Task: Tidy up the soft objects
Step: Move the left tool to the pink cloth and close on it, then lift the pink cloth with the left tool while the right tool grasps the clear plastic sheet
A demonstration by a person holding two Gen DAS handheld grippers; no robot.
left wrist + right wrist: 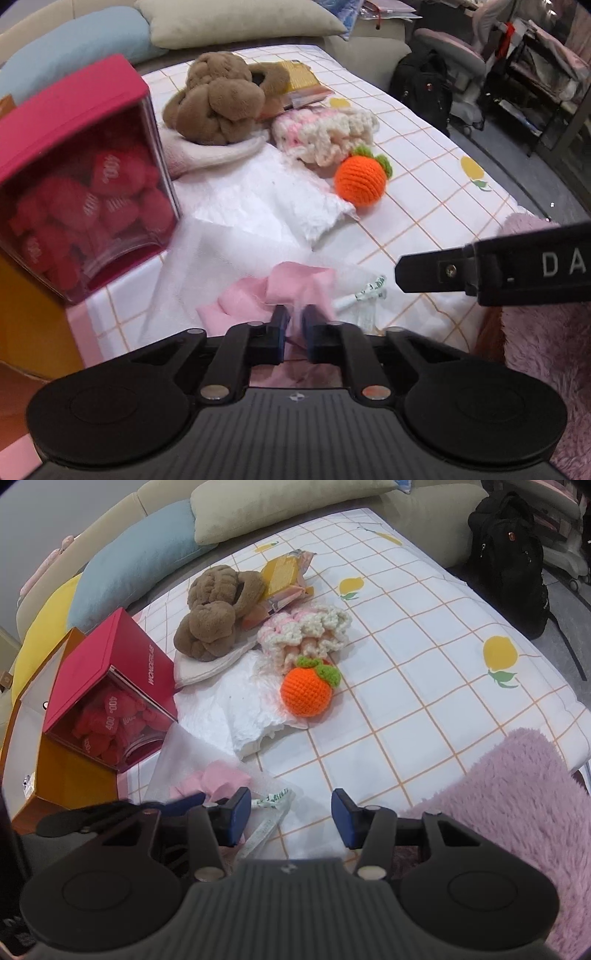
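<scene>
My left gripper [293,314] is shut on a pink cloth in a sheer white bag [280,288] at the near edge of the checked bed cover; the cloth also shows in the right wrist view [218,779]. My right gripper [291,814] is open and empty, just right of the cloth, above a white labelled tag [275,801]. Its finger reaches into the left wrist view [443,271]. An orange crochet ball [360,181] [304,692], a pink-and-cream crochet piece [325,134] [306,631] and a brown plush [218,99] [216,613] lie farther back.
A red box with a clear front [85,177] [110,690] holding red soft pieces sits on an orange box [70,779] at the left. White crumpled wrap [273,195], a yellow packet [282,576], pillows [147,554] and a pink fluffy rug [517,797] surround the area.
</scene>
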